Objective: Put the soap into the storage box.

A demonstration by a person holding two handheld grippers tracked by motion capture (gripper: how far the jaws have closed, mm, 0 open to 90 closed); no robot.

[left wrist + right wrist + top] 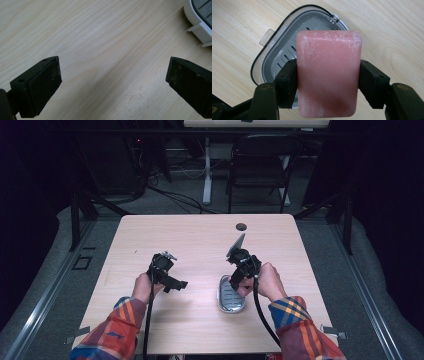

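Left gripper hung over bare pale wood table, jaws wide apart, nothing between them. Right gripper was clamped on the pink soap bar, soap dish right behind the jaws. Dark room, folding chair beyond.

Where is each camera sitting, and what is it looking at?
High view: above the person's side, looking down on the table; forearms, hands, left gripper and right gripper show.
Left gripper view: rides that gripper, facing bare tabletop; open fingers show.
Right gripper view: rides that gripper, looking down; it holds pink soap.
Shared: the soap dish, in all three.
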